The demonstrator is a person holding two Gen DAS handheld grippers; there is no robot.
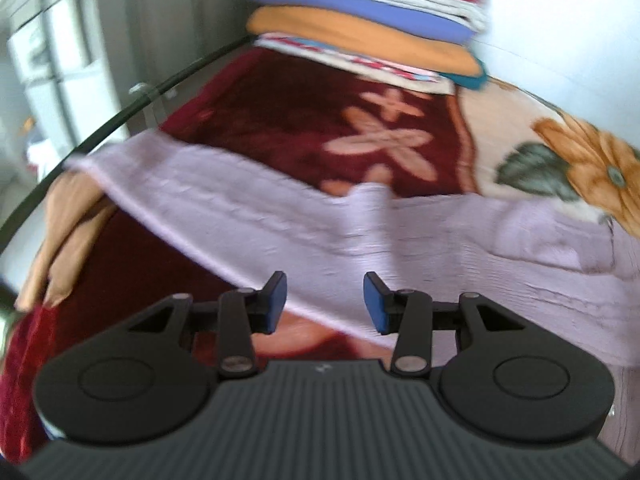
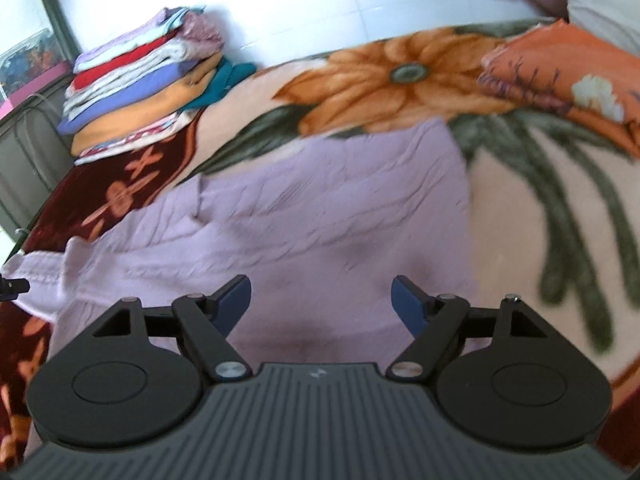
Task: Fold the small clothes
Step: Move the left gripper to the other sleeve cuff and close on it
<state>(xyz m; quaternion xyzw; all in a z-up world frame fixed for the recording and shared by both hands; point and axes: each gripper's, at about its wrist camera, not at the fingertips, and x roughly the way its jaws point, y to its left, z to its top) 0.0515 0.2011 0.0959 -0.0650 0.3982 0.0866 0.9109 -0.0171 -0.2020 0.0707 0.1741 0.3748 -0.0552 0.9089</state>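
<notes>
Surface: a plush blanket, maroon with pink flowers at one side, cream with a large orange flower at the other, against a pale wall. An orange patterned pillow lies at the far right. A stack of folded clothes sits at the blanket's far corner. A pale lilac ribbed garment lies spread flat on the blanket. Left gripper: jaws apart, empty, above the garment's hem. Right gripper: jaws wide apart, empty, over the garment.
</notes>
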